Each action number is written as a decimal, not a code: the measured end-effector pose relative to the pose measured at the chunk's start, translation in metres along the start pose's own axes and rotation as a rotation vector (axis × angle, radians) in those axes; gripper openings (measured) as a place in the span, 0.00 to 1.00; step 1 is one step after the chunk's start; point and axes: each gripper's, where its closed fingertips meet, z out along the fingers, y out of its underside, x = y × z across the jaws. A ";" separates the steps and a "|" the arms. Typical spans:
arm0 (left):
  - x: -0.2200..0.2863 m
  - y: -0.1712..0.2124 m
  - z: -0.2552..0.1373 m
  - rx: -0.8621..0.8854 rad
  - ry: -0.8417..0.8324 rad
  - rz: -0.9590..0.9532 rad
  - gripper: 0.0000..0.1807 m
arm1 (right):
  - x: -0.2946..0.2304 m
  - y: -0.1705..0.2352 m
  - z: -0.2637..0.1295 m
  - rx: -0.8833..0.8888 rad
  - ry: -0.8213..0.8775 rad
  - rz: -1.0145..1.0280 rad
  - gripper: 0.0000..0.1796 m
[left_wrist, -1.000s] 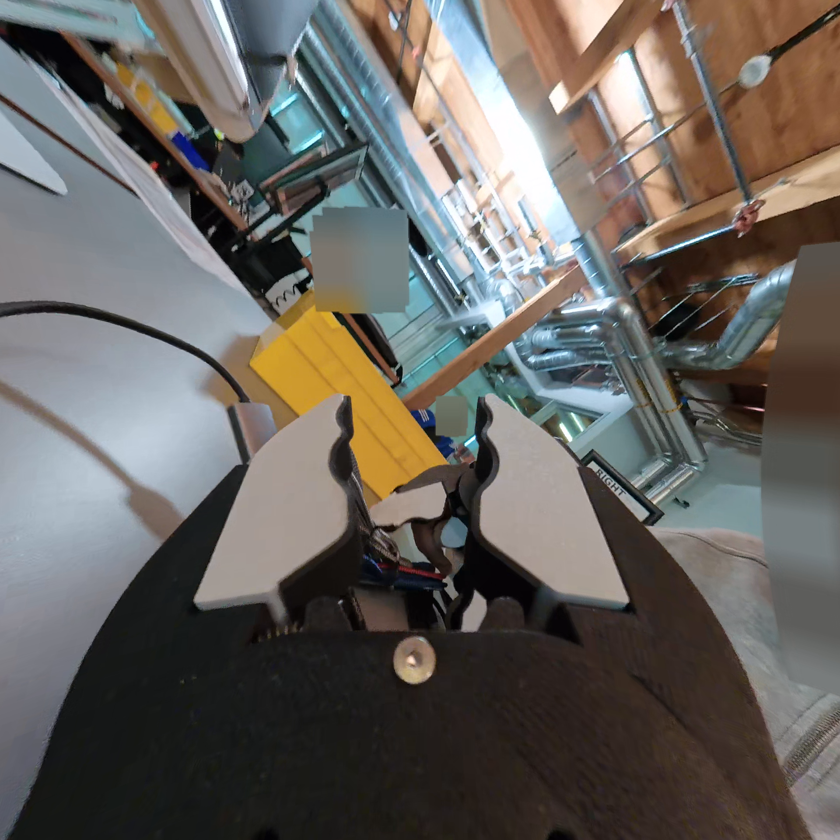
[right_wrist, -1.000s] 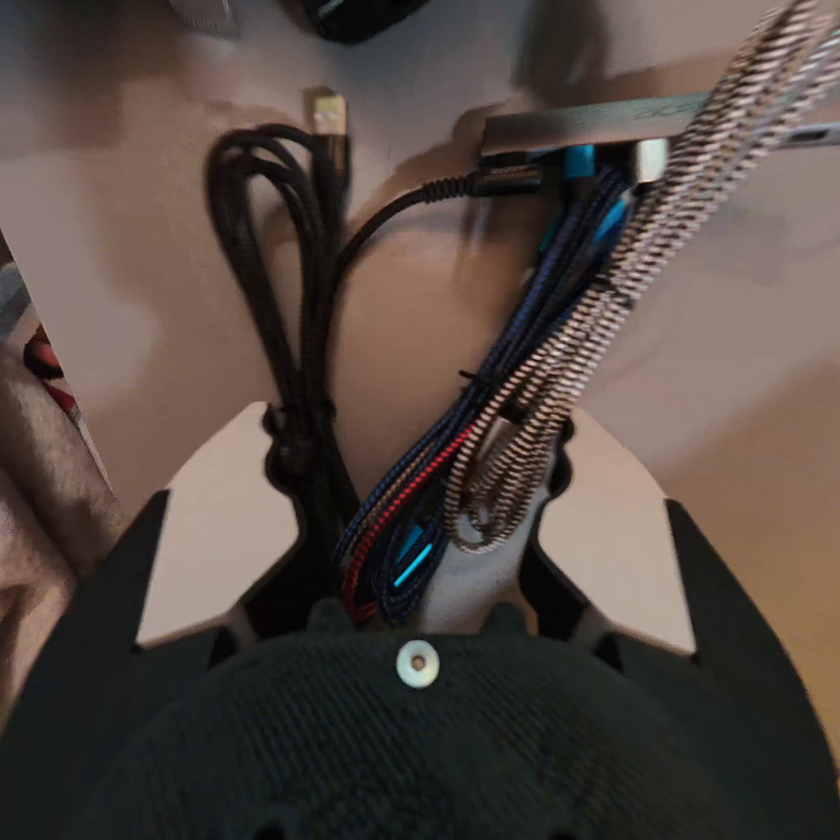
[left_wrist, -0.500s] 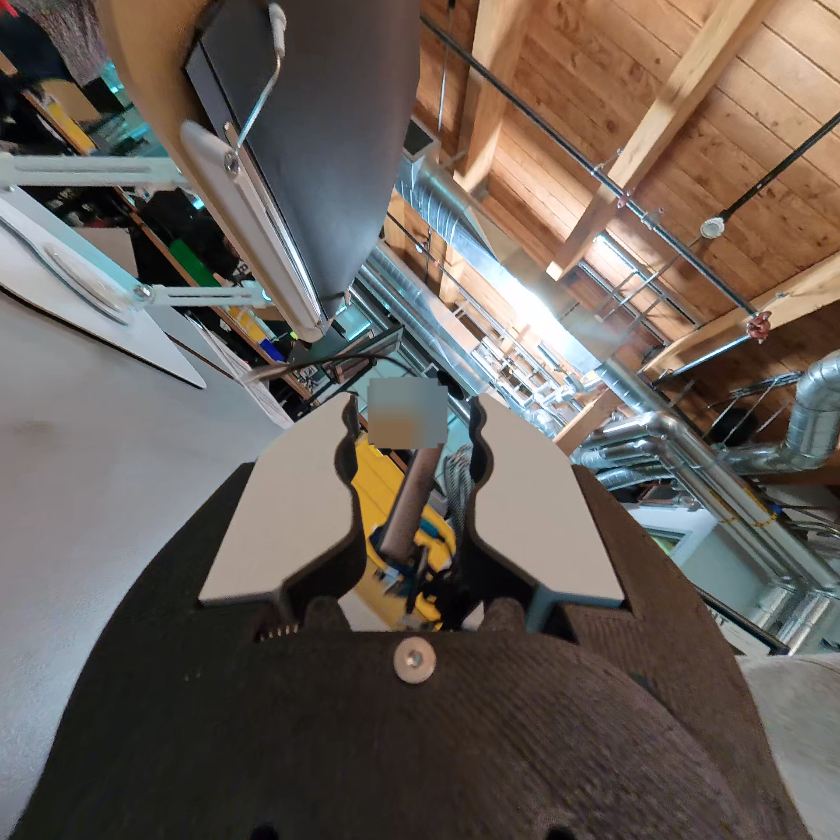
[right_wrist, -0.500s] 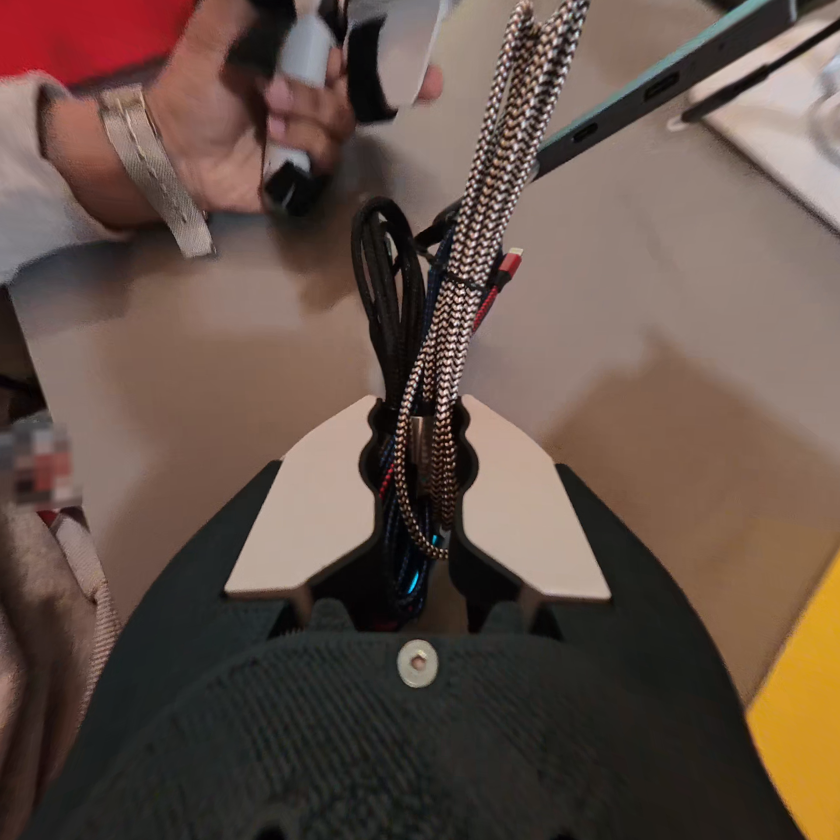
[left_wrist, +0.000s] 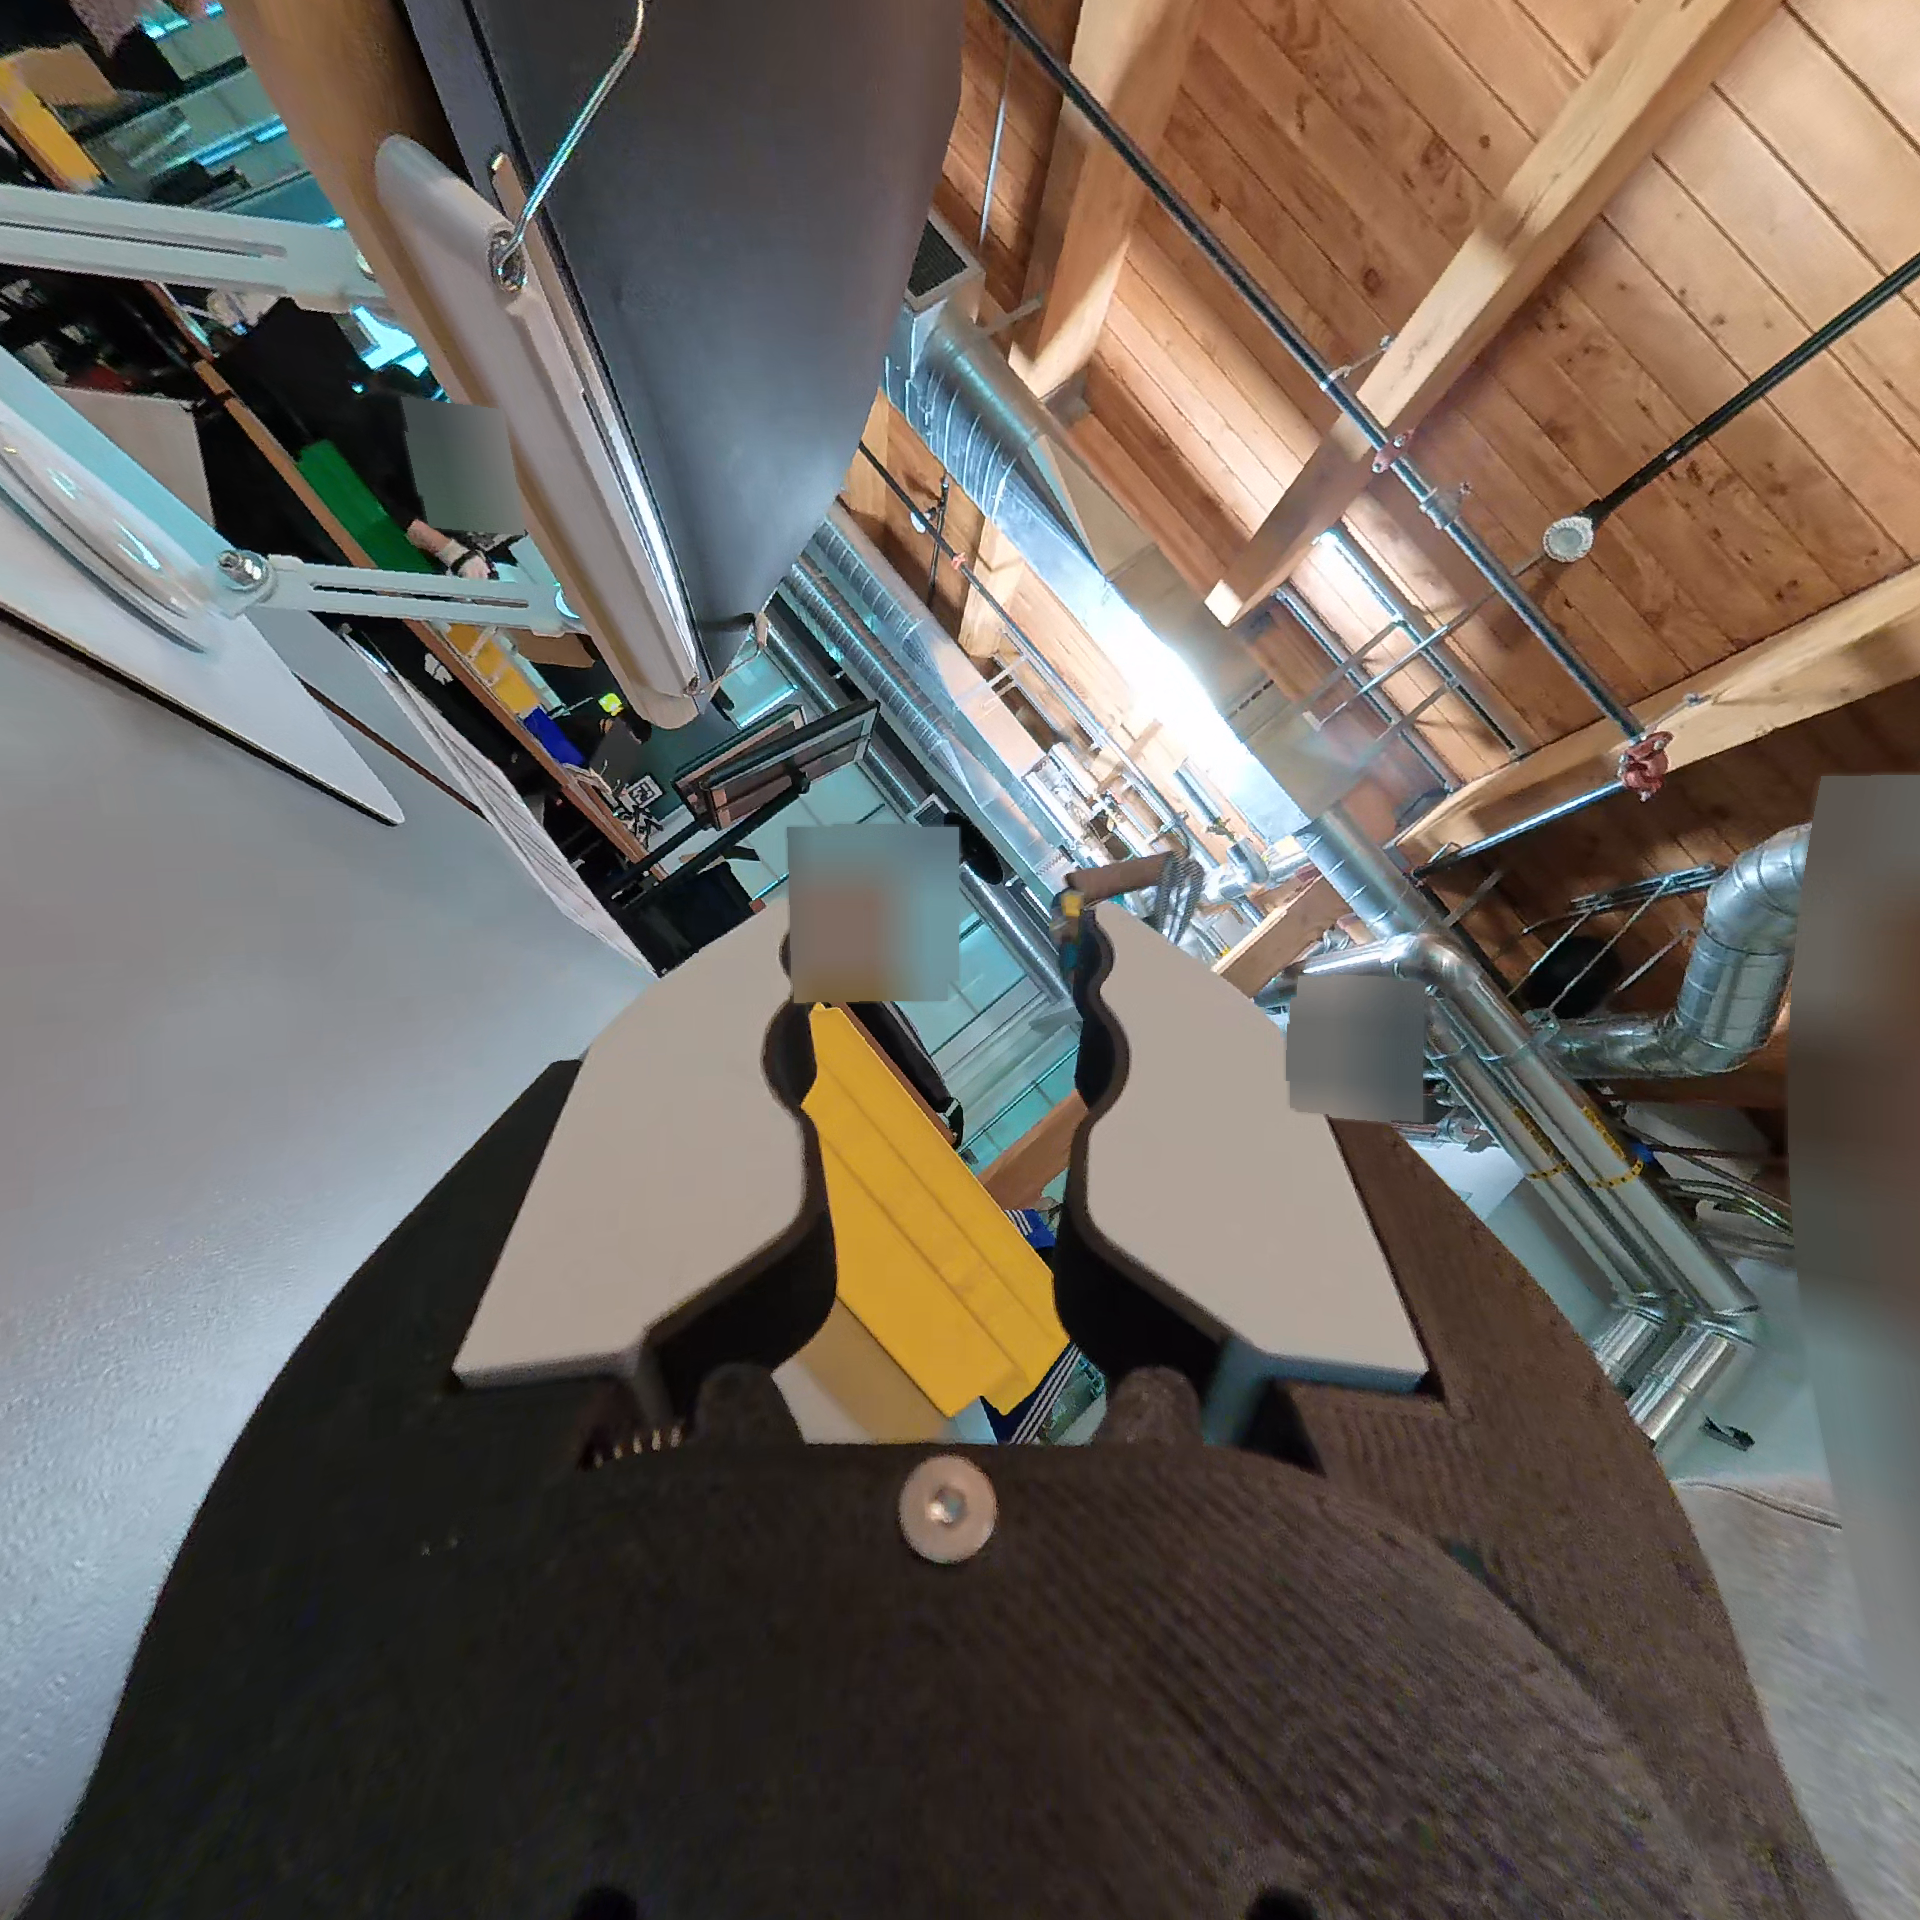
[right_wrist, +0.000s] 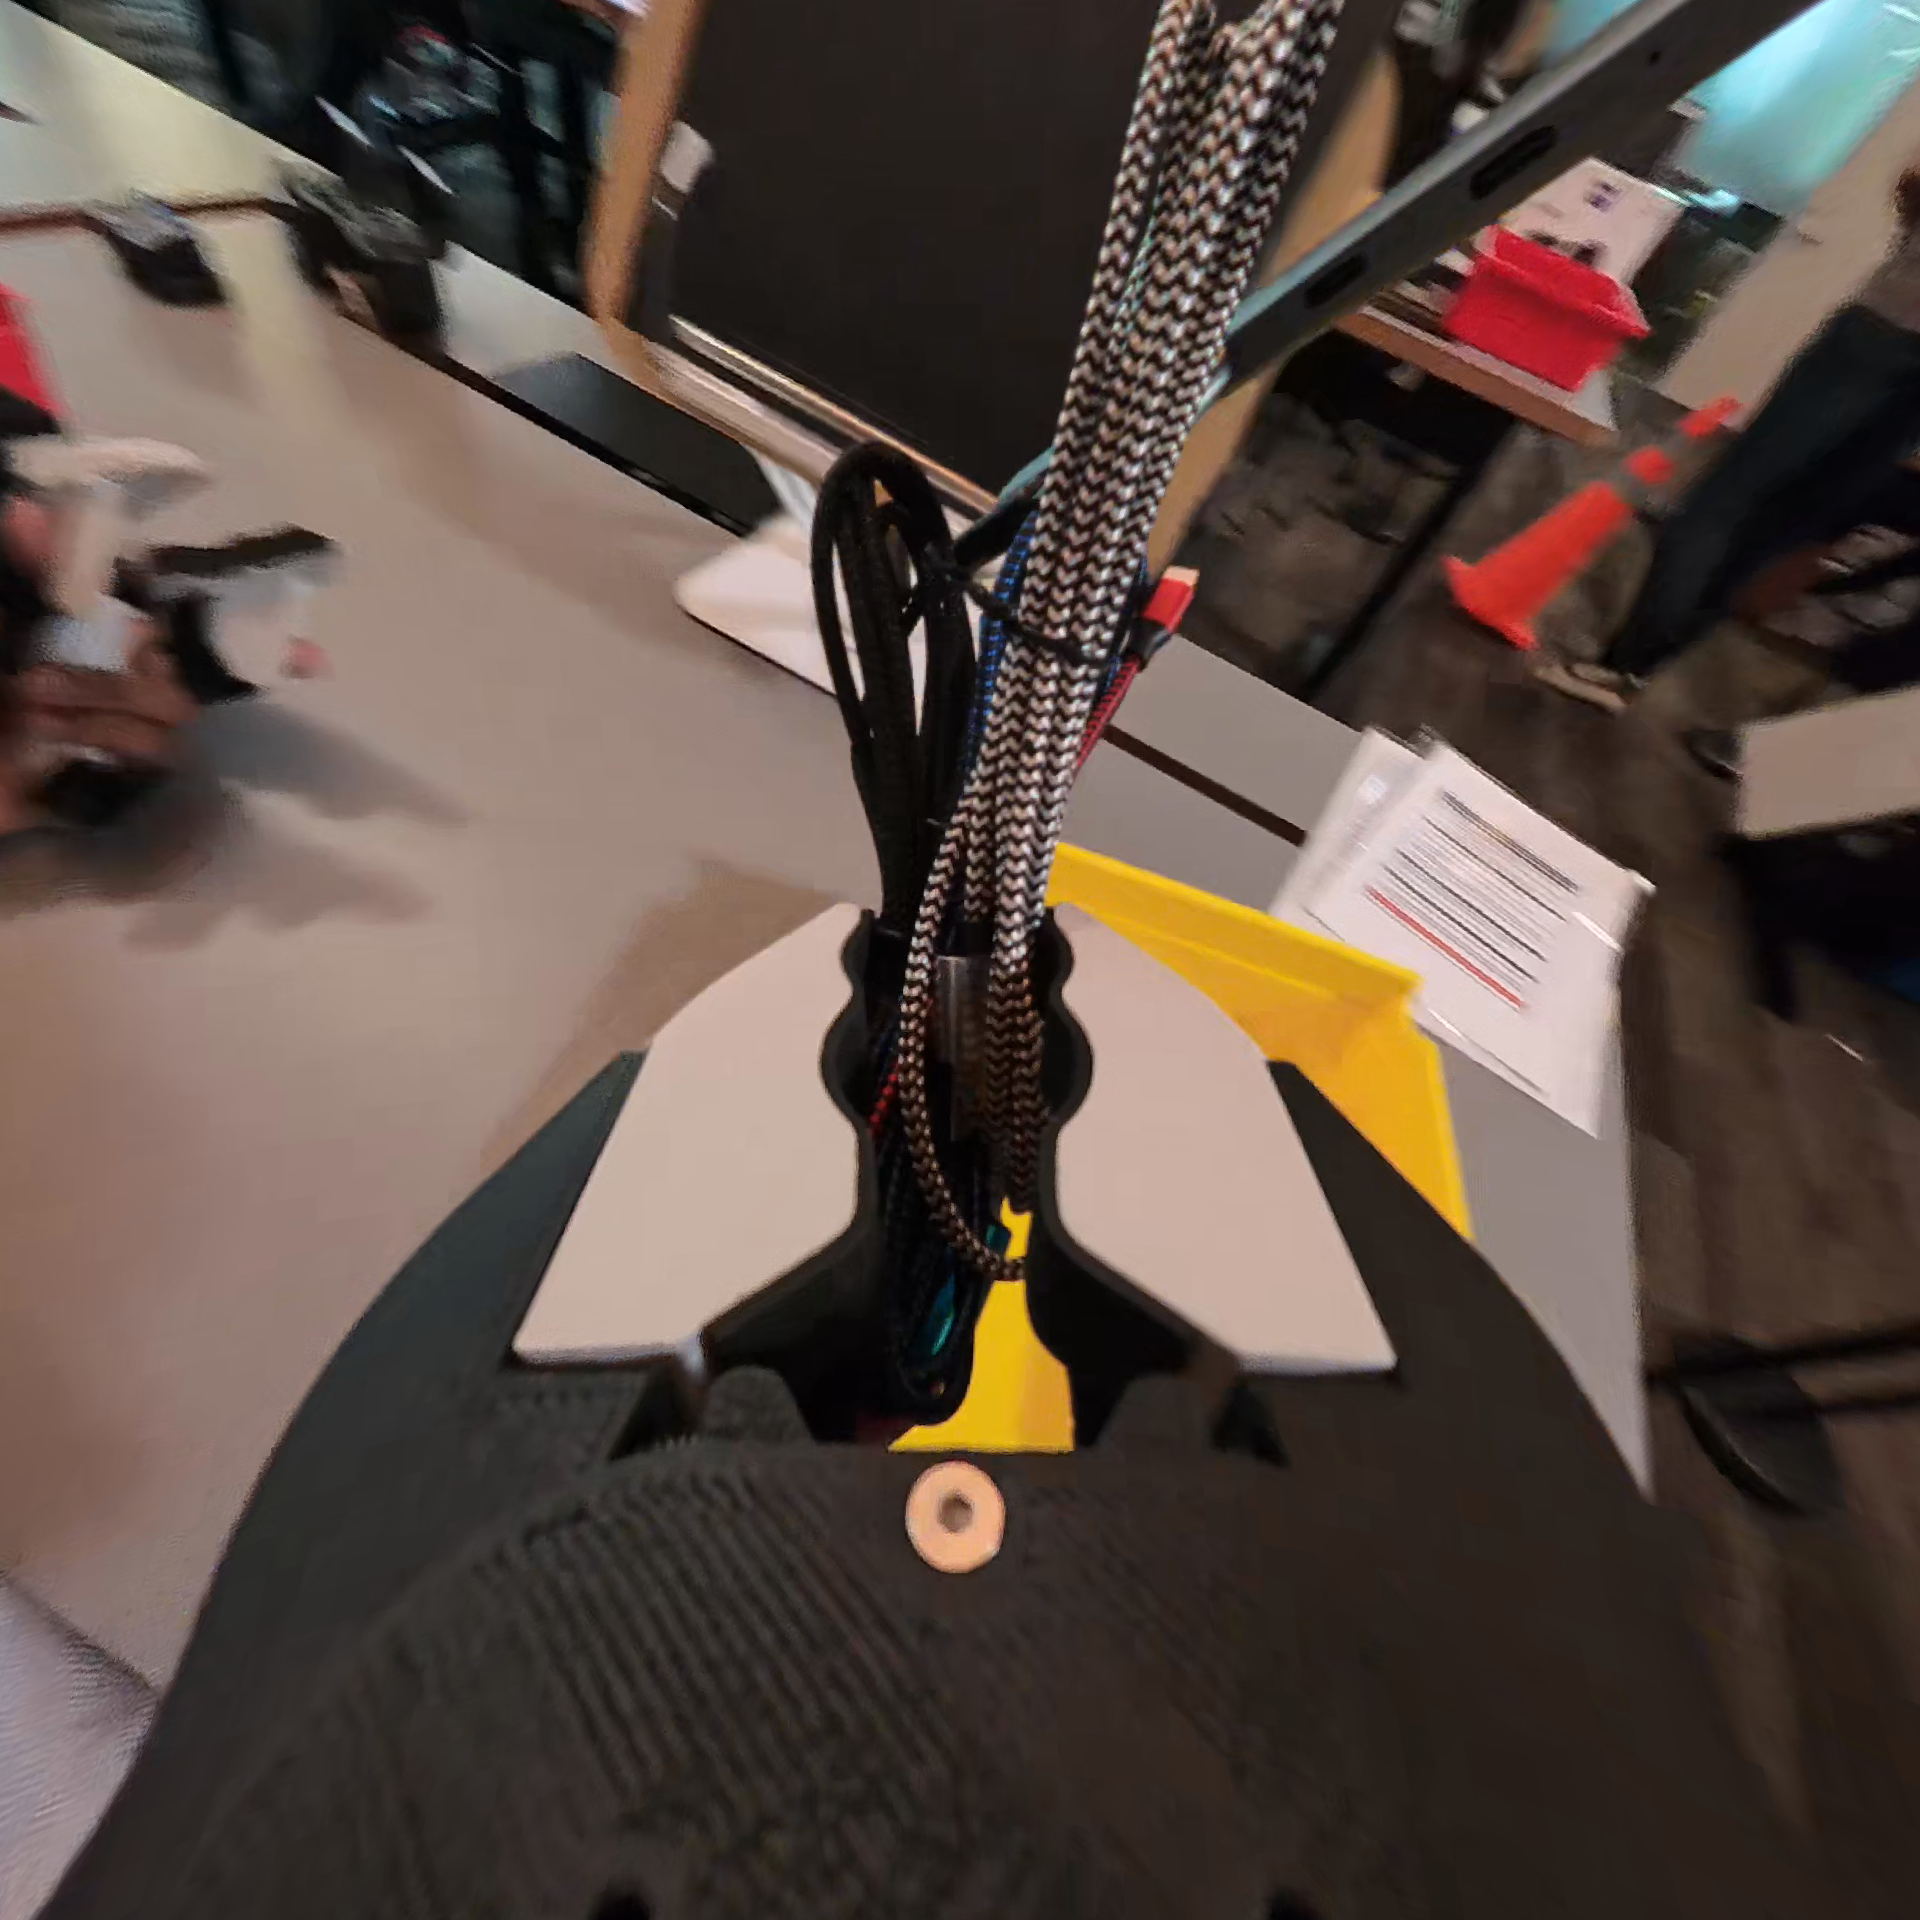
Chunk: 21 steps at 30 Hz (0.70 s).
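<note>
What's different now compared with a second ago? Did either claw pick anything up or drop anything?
The right gripper closed on the cable bundle that lay on the table and lifted it toward the yellow bin. The left gripper swung upward; the hub and cables seen between its fingers are gone. It stays open.

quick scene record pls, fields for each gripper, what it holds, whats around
left gripper: open, empty, lifted off the grey table, aimed up toward the wooden ceiling
seen between its fingers: yellow bin
right gripper: shut on the cable bundle
cable bundle: black-and-white braided, black, and blue-and-red cables, tied together; it sticks up past the fingertips
below right gripper: yellow bin on the table
nearby: printed sheet right of the bin, orange cone on the floor
image quality: right view blurred at its edges
</note>
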 end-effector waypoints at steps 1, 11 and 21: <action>0.000 0.000 0.000 0.000 -0.001 0.000 0.26 | 0.014 0.013 -0.003 -0.031 0.043 0.000 0.16; 0.000 0.005 0.003 -0.031 0.004 -0.011 0.27 | 0.040 0.118 -0.025 -0.470 -0.049 0.013 0.16; 0.000 0.005 0.003 -0.030 0.006 -0.017 0.26 | 0.015 0.172 0.016 -0.638 -0.146 0.075 0.16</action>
